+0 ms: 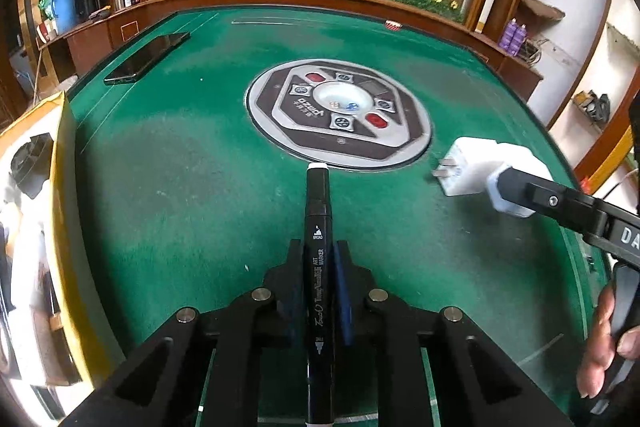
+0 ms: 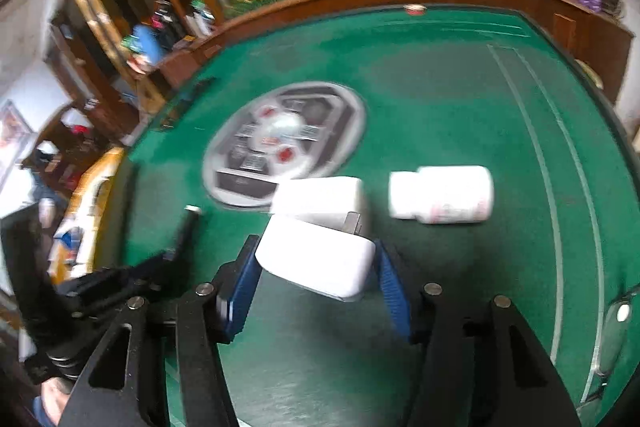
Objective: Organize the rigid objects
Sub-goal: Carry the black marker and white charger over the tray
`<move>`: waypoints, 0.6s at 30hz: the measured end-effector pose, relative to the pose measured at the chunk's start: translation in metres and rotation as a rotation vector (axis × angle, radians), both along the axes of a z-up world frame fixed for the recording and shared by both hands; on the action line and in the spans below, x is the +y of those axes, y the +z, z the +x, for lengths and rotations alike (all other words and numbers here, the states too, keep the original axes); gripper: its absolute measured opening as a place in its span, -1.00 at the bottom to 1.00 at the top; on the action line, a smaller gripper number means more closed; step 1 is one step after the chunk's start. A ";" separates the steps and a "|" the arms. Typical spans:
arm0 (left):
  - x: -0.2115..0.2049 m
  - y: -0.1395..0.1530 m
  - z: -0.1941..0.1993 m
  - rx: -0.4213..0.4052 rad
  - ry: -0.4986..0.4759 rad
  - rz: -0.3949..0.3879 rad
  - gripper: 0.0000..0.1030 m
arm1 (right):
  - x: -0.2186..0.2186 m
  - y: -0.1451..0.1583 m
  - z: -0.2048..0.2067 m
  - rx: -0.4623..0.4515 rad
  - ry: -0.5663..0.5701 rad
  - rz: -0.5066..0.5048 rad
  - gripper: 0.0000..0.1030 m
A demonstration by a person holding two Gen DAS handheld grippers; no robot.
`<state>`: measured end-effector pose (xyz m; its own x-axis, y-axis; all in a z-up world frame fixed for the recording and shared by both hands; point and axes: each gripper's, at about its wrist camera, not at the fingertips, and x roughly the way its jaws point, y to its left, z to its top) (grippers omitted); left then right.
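My left gripper [image 1: 318, 259] is shut on a black art marker [image 1: 318, 227] that points forward over the green table [image 1: 180, 187], its white tip near the round centre panel [image 1: 340, 115]. My right gripper [image 2: 316, 267] is shut on a white plug adapter [image 2: 320, 259] and holds it just above the table; it also shows in the left wrist view [image 1: 476, 167] at the right, prongs facing left. A white pill bottle [image 2: 440, 195] lies on its side to the right of the adapter. The right wrist view is blurred.
A yellow and white box [image 1: 44, 227] stands at the table's left edge. A black phone [image 1: 146, 59] lies at the far left corner. A small red and white cap [image 1: 393, 25] sits at the far edge. A wooden ledge with flowers runs behind the table.
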<state>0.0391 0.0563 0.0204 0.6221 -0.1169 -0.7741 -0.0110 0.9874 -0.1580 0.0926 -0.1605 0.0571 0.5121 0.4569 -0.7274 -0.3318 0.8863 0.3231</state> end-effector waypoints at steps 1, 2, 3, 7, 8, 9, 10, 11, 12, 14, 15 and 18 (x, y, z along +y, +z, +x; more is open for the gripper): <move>0.000 0.001 -0.002 0.000 0.001 -0.005 -0.72 | 0.003 0.003 -0.003 -0.006 0.020 0.013 0.08; 0.000 0.003 -0.004 -0.004 0.002 -0.010 -0.72 | 0.006 0.005 -0.006 -0.019 0.038 0.017 0.08; -0.001 0.004 -0.006 -0.006 0.001 -0.011 -0.72 | 0.010 0.008 -0.010 -0.032 0.054 0.017 0.08; -0.001 0.011 -0.012 -0.020 0.008 -0.017 -0.72 | 0.018 0.011 -0.016 -0.039 0.092 0.023 0.08; -0.001 0.013 -0.013 -0.024 0.009 -0.018 -0.72 | 0.019 0.010 -0.016 -0.039 0.095 0.023 0.08; -0.001 0.015 -0.015 -0.029 0.013 -0.019 -0.72 | 0.019 0.011 -0.018 -0.037 0.095 0.026 0.08; 0.000 0.017 -0.016 -0.035 0.016 -0.020 -0.72 | 0.019 0.011 -0.017 -0.038 0.094 0.030 0.08; 0.001 0.020 -0.018 -0.040 0.017 -0.023 -0.72 | 0.020 0.012 -0.017 -0.040 0.094 0.029 0.08; 0.002 0.022 -0.019 -0.046 0.020 -0.027 -0.72 | 0.020 0.012 -0.017 -0.043 0.095 0.027 0.08; 0.005 0.026 -0.023 -0.057 0.023 -0.035 -0.71 | 0.020 0.011 -0.020 -0.047 0.095 0.029 0.08; 0.006 0.029 -0.025 -0.062 0.027 -0.040 -0.71 | 0.020 0.010 -0.020 -0.048 0.097 0.026 0.08; 0.014 0.038 -0.030 -0.085 0.037 -0.059 -0.71 | 0.022 0.008 -0.019 -0.048 0.099 0.019 0.08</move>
